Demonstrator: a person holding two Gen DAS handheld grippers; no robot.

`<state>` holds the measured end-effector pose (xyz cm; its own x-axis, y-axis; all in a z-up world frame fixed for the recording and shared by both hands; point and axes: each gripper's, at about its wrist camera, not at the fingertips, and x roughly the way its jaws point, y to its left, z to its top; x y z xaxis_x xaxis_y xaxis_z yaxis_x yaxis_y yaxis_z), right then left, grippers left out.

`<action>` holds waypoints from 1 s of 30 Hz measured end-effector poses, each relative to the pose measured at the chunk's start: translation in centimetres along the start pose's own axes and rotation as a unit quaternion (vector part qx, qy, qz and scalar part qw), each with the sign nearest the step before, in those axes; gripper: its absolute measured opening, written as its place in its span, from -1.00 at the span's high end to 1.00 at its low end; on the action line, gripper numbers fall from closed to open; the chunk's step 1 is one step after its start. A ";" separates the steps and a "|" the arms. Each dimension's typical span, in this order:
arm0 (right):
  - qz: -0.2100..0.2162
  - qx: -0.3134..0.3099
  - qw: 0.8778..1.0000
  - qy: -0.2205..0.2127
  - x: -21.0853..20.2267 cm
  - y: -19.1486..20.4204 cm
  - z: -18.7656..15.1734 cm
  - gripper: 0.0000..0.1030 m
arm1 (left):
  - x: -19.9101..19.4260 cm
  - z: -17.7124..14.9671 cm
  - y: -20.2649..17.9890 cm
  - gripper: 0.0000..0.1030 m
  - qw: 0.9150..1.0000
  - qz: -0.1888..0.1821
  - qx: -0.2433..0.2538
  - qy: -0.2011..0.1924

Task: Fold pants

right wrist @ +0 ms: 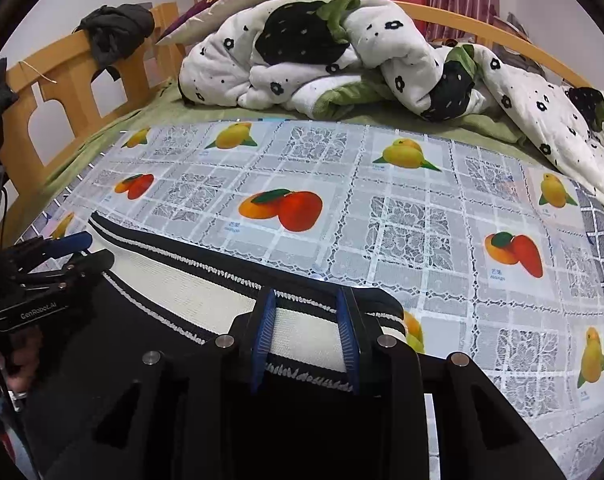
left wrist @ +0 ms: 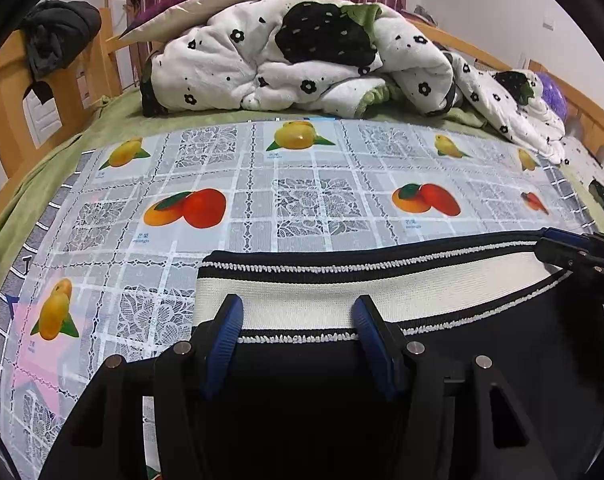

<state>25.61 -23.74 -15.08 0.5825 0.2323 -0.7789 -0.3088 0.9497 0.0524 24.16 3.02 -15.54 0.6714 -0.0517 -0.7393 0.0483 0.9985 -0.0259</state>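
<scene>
1. One pair of pants (left wrist: pixel 302 360), dark fabric, with one white ribbed waistband (left wrist: pixel 341 292) edged in black-and-white trim. It lies at the near edge of one fruit-print cloth (left wrist: pixel 302 208) spread over the bed (left wrist: pixel 114 120).
2. Left claw (left wrist: pixel 298 334): two blue-padded fingers (left wrist: pixel 226 340), spread apart. They straddle the lower edge of the waistband near its left end, not closed on it. In the right wrist view this claw (right wrist: pixel 90 248) appears side-on at the far left, above the waistband's left end; whether it touches the fabric cannot be told.
3. Right claw (right wrist: pixel 305 334): two blue-padded fingers (right wrist: pixel 262 332), also parted. They straddle the waistband (right wrist: pixel 222 292) near its right corner, with white rib visible between them. Seen from the left wrist, this claw (left wrist: pixel 557 246) reaches in from the right edge at the waistband's right end.
4. Pants (right wrist: pixel 122 360) body runs toward the cameras, under both claws.
5. Fruit motifs on the cloth (right wrist: pixel 381 220): ten countable in the right wrist view, some cut off at the edges.
6. Background, left to right: one dark garment (left wrist: pixel 58 36) hung on the wooden bed frame (left wrist: pixel 6 92), one pillow (left wrist: pixel 206 0), one crumpled white comforter (left wrist: pixel 302 60) with black flower print.
</scene>
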 end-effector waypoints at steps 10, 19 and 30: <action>0.005 0.023 1.000 0.000 1.2 -0.3 0.8 0.18 | 1.5 1.0 0.0 -0.09 1.000 0.019 0.021 0.012; 0.020 0.027 0.999 0.002 0.6 -0.9 0.5 0.17 | 0.3 1.1 0.2 -0.09 0.999 0.004 0.003 0.040; -0.003 0.027 0.999 0.016 -7.1 0.8 -7.2 0.17 | -7.7 -8.3 0.1 -0.09 0.995 -0.024 0.003 0.097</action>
<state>15.82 -26.13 -14.01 0.5589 0.2210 -0.7992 -0.2638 0.9612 0.0814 12.86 3.70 -15.46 0.5125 -0.0940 -0.8535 0.0816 0.9948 -0.0606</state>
